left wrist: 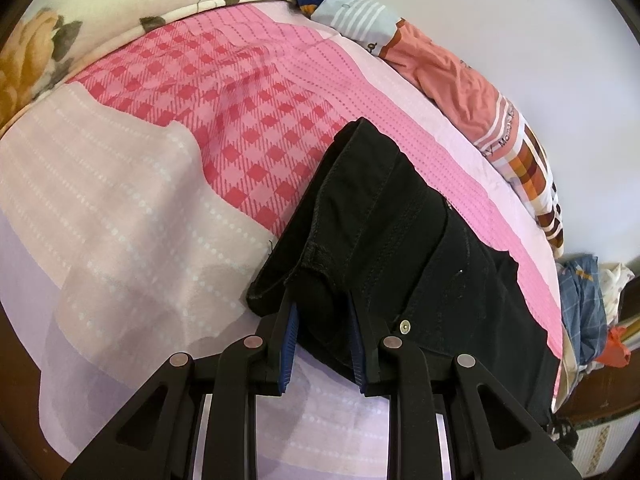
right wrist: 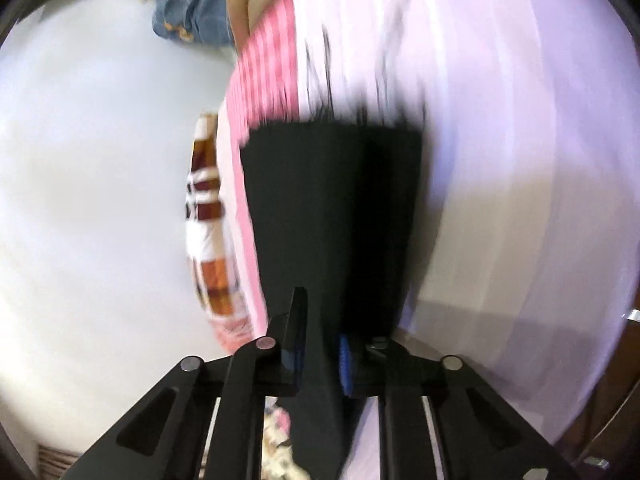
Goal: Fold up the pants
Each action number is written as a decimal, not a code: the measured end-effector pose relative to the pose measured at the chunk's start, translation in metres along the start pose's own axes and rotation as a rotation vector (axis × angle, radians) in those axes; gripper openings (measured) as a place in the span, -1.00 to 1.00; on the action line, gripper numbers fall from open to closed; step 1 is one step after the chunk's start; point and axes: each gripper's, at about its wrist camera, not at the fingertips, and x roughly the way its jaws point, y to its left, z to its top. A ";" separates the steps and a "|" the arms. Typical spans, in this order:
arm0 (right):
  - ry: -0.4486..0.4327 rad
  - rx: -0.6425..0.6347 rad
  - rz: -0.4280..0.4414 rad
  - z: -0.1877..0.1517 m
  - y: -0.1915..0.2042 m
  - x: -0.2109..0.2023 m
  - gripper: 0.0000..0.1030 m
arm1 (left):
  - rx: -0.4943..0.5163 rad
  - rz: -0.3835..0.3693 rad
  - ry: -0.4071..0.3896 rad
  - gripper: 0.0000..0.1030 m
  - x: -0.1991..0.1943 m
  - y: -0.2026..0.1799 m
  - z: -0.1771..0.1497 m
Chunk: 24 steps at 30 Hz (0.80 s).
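Black pants point(left wrist: 384, 236) lying on a bed, across a pink checked sheet point(left wrist: 224, 120) with pale lilac and peach panels, waistband end toward the left wrist camera, metal button point(left wrist: 406, 326) showing near the right edge of the grip. Left gripper point(left wrist: 324, 320) pinching a thick bunch of the waistband, blue-padded fingers point(left wrist: 291, 334) pressed into the black cloth on both sides, belt loop just above the left pad. Floral pillow or quilt point(left wrist: 100, 12) at the far top left, rumpled coral and striped bedding point(left wrist: 460, 80) along the far right edge of the bed, plaid clothes point(left wrist: 580, 304) heaped beyond it. Right wrist view heavily blurred. Right gripper point(right wrist: 320, 344) clamped on a flat fold of the same black fabric, fingers nearly together with only the cloth between them, blue pad point(right wrist: 345, 364) visible on the right side. Black panel stretching away from the fingers over the lilac sheet, pink stripe and orange-brown plaid cloth point(right wrist: 212, 240) to its left, denim garment point(right wrist: 192, 4) at the top.
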 end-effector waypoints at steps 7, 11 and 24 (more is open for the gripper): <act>-0.009 -0.225 -0.131 0.002 0.035 -0.010 -0.92 | 0.011 0.019 0.001 -0.50 0.002 -0.002 0.001; -0.005 -0.228 -0.189 0.009 0.026 -0.008 -0.93 | 0.024 0.022 0.003 -0.49 0.004 -0.002 0.001; -0.074 -0.148 -0.220 0.011 0.022 -0.026 -0.91 | 0.013 0.000 -0.006 -0.47 0.005 0.002 0.002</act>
